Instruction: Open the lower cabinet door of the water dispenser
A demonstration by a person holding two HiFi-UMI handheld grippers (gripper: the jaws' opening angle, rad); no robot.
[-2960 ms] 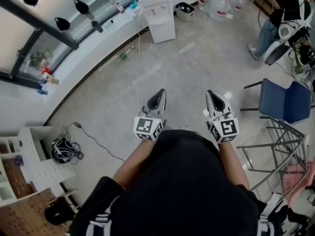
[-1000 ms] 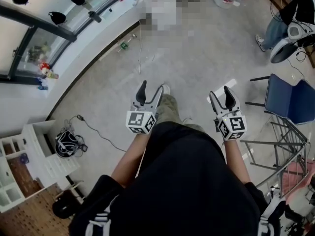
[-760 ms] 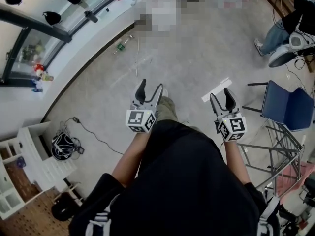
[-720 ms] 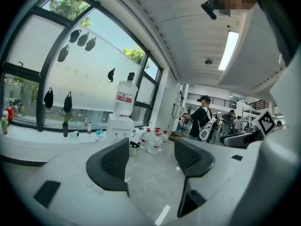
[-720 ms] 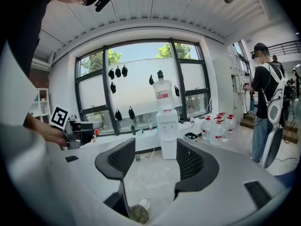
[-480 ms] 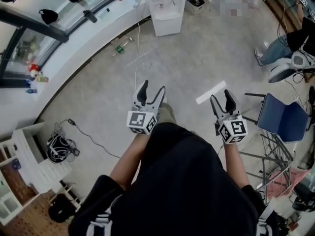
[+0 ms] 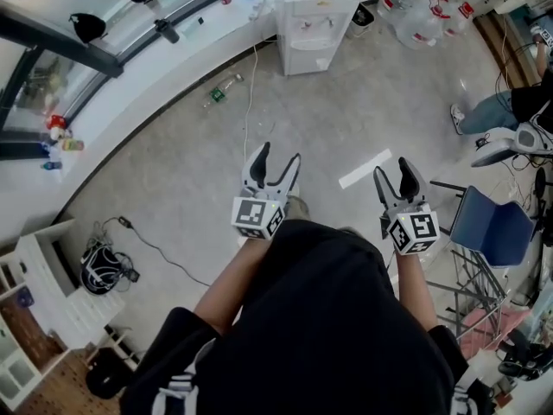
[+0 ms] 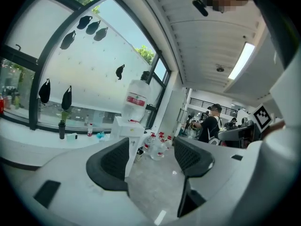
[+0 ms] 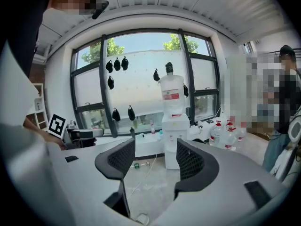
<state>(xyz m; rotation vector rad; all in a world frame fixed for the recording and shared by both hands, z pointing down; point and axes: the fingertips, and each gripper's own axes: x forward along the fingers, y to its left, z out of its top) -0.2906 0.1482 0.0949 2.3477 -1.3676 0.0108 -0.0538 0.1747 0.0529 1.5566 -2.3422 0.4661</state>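
A white water dispenser (image 7: 315, 20) stands against the curved window ledge at the top of the head view, its lower cabinet door (image 7: 311, 57) closed and facing me. It carries a large bottle (image 9: 171, 95) on top. My left gripper (image 7: 275, 167) and right gripper (image 7: 397, 175) are held out side by side over the floor, well short of the dispenser. Both stand open with nothing between the jaws. The dispenser (image 9: 174, 135) appears between the jaws of my right gripper (image 9: 155, 159). From my left gripper (image 8: 150, 157) the dispenser (image 8: 126, 133) sits far off, behind the left jaw.
Several water bottles (image 7: 423, 15) and a bin (image 7: 363, 15) stand right of the dispenser. A cable (image 7: 248, 102), a green bottle (image 7: 220, 91) and a white tape strip (image 7: 365, 169) lie on the floor. A blue chair (image 7: 492, 223) and a seated person (image 7: 518, 102) are at right.
I have walked toward the dispenser, which now sits lower and larger in the head view. Both grippers travelled forward with me and stayed open.
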